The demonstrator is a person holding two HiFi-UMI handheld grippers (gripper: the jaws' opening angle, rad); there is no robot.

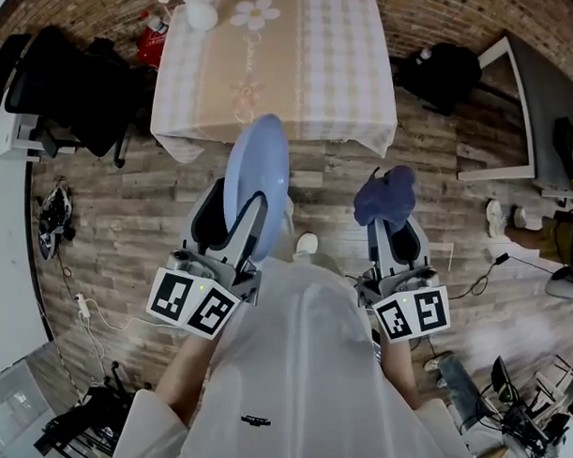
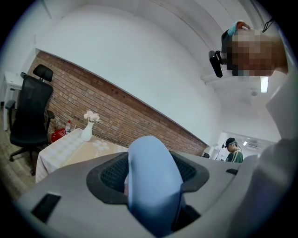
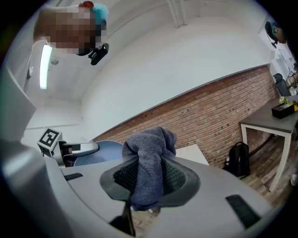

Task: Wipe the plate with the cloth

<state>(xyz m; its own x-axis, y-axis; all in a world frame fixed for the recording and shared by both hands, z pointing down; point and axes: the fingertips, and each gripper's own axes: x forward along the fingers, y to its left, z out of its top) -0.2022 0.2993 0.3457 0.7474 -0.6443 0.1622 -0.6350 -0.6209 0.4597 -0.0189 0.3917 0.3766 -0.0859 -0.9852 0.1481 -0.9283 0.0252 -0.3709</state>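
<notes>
A light blue plate (image 1: 258,174) stands on edge in my left gripper (image 1: 237,214), which is shut on its lower rim; the left gripper view shows the plate (image 2: 151,181) edge-on between the jaws. My right gripper (image 1: 391,222) is shut on a bunched dark blue cloth (image 1: 386,194), held up in the air about a hand's width right of the plate. In the right gripper view the cloth (image 3: 150,162) sticks up from the jaws, and the plate (image 3: 100,151) shows at the left, apart from it.
A table with a checked cloth (image 1: 276,69) stands ahead, with a white vase (image 1: 200,12) at its far left corner. A black office chair (image 1: 66,85) is at the left, a black backpack (image 1: 441,72) and a grey desk (image 1: 535,102) at the right. Cables lie on the wooden floor (image 1: 127,229).
</notes>
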